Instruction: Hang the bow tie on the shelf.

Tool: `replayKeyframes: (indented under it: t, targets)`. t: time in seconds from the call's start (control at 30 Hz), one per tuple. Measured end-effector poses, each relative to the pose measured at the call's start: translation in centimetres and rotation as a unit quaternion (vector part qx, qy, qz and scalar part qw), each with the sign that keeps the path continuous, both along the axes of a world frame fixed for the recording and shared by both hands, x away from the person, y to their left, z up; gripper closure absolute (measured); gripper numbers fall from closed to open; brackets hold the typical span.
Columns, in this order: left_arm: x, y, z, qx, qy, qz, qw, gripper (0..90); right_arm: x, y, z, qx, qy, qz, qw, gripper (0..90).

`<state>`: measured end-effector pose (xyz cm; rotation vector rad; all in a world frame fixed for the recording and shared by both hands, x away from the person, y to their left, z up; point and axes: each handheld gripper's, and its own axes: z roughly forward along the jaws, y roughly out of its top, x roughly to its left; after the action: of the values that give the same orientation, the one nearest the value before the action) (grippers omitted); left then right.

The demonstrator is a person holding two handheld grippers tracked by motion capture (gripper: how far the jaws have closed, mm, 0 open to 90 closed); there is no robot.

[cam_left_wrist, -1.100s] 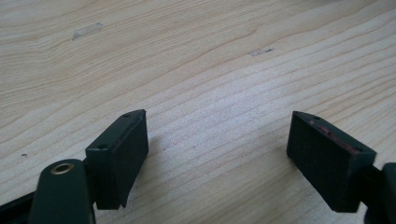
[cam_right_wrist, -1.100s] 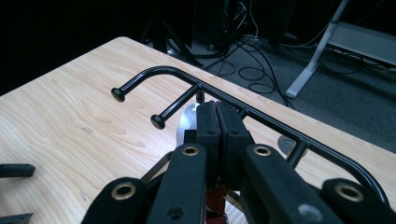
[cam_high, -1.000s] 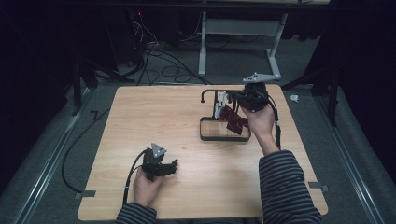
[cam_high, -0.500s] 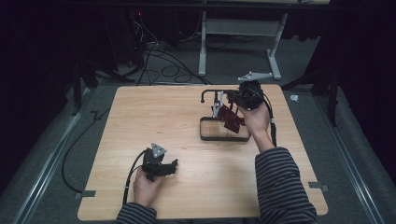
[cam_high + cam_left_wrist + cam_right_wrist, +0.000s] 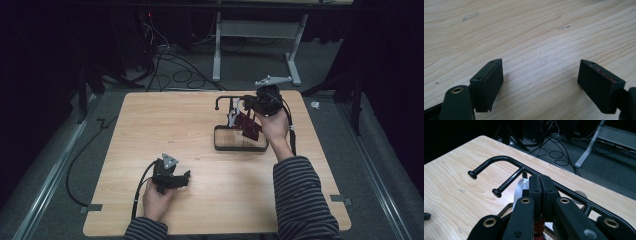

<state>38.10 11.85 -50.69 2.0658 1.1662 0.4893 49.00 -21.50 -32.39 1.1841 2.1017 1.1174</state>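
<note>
From the high view we see the right gripper [image 5: 248, 111] up at the far right part of the worktop [image 5: 150, 125], next to a black wire rack [image 5: 240, 142] with a tray base, and a dark red cloth [image 5: 248, 126] dangles from its jaws over that tray. There's something white [image 5: 232, 118] hanging on the rack just beside it. The left gripper [image 5: 172, 178] sits low near the front edge, well apart from all that. In the left gripper view its jaws stand wide apart with nothing but bare wood between them. In the right gripper view the right gripper [image 5: 540, 185] has its jaws clenched tight together, and a sliver of the red cloth [image 5: 538, 228] peeks out below them, with the rack's hooked bar [image 5: 499, 159] right ahead. We reckon the cloth is light, soft and floppy, so pinching a corner or edge should work fine, and it'll drape over a bar easily but could snag on the hooks.
</note>
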Motion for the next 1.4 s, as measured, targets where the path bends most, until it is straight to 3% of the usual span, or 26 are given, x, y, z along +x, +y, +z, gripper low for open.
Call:
replayKeyframes:
  t: [0.3, 0.7, 1.0, 1.4]
  targets:
    - [0.0, 0.0, 0.0, 0.000, 0.000, 0.000, 1.0000, 21.1, 0.0, 0.1, 0.1, 0.004, 0.001, -0.001, 1.0000, 84.5]
    - [0.0, 0.0, 0.0, -0.001, -0.001, 0.001, 1.0000, 21.1, -1.8, -0.2, 1.2, 0.017, -0.015, 0.013, 0.9997, 74.0]
    - [0.0, 0.0, 0.0, -0.001, 0.000, 0.000, 1.0000, 21.1, -2.6, -1.1, 0.6, 0.038, -0.003, 0.015, 0.9992, 67.7]
    - [0.0, 0.0, 0.0, -0.001, -0.001, 0.001, 1.0000, 21.1, -4.0, -2.6, -0.2, 0.045, 0.004, 0.012, 0.9989, 66.0]
